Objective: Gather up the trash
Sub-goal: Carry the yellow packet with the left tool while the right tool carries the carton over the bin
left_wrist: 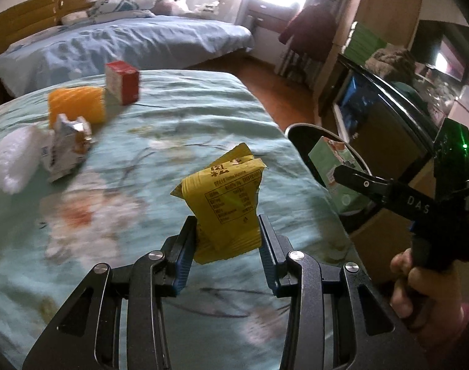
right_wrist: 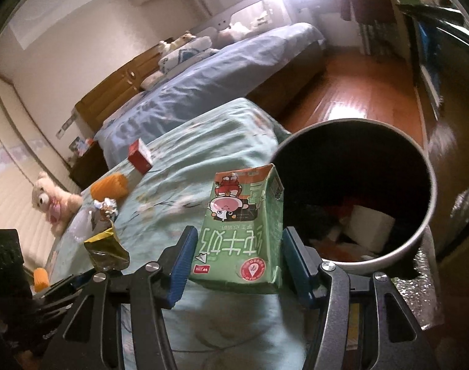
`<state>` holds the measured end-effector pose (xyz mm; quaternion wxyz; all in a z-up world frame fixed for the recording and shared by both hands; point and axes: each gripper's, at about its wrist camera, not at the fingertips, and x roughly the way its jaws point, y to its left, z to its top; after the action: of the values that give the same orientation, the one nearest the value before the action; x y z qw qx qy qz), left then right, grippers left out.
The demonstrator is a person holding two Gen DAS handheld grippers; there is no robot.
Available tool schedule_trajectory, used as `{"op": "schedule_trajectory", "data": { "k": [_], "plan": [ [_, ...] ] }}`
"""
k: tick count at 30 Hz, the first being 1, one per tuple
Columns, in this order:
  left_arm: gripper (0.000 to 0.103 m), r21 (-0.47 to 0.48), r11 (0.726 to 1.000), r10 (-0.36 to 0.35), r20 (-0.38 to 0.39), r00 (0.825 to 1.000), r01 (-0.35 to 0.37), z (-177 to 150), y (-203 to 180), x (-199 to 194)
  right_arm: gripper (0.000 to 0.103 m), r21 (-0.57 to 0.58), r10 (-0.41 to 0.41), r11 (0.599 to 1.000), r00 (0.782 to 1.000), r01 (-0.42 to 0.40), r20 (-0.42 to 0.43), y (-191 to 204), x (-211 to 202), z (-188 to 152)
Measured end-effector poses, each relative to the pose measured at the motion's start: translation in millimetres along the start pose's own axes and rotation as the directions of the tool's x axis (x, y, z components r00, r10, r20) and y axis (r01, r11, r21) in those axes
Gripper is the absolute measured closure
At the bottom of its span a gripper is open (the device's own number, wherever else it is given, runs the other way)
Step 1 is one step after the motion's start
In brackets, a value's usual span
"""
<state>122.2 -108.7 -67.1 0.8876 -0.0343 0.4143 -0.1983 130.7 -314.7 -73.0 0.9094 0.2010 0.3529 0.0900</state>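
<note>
My left gripper is shut on a yellow snack wrapper and holds it above the teal bedspread. My right gripper is shut on a green milk carton, held beside the rim of a round dark trash bin that has trash inside. The carton and bin also show at the right of the left wrist view. The wrapper shows at the lower left of the right wrist view.
On the bedspread lie a red box, an orange sponge-like block, a crumpled foil carton and a white plastic bag. A plush toy sits at the bed's left edge. A blue bed and wooden floor lie beyond.
</note>
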Motion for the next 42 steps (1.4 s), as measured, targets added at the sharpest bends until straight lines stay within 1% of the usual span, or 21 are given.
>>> {"op": "schedule_trajectory", "data": {
  "k": [14, 15, 21, 27, 42],
  "plan": [
    [0.065, 0.104, 0.994, -0.043, -0.031, 0.999, 0.046, 18.9, -55.9, 27.8, 0.046, 0.088, -0.032, 0.996, 0.999, 0.029, 0.036, -49.4, -17.8, 11.0],
    [0.065, 0.108, 0.993, -0.047, -0.034, 0.998, 0.050, 20.2, -58.8, 30.2, 0.054, 0.092, -0.034, 0.995, 0.999, 0.031, 0.038, -52.2, -18.6, 11.9],
    [0.065, 0.131, 0.989, -0.061, -0.046, 0.997, 0.066, 28.2, -75.6, 42.1, 0.053, 0.111, -0.050, 0.993, 0.998, 0.046, 0.035, -67.9, -16.8, 16.5],
    [0.065, 0.153, 0.985, -0.069, -0.054, 0.996, 0.077, 37.7, -90.8, 54.0, 0.053, 0.117, -0.061, 0.991, 0.998, 0.057, 0.033, -74.5, -13.0, 21.0],
    [0.065, 0.184, 0.978, -0.081, -0.088, 0.993, 0.097, 58.4, -114.0, 85.6, 0.053, 0.137, -0.093, 0.987, 0.995, 0.088, 0.030, -98.8, -7.3, 38.0]
  ]
}}
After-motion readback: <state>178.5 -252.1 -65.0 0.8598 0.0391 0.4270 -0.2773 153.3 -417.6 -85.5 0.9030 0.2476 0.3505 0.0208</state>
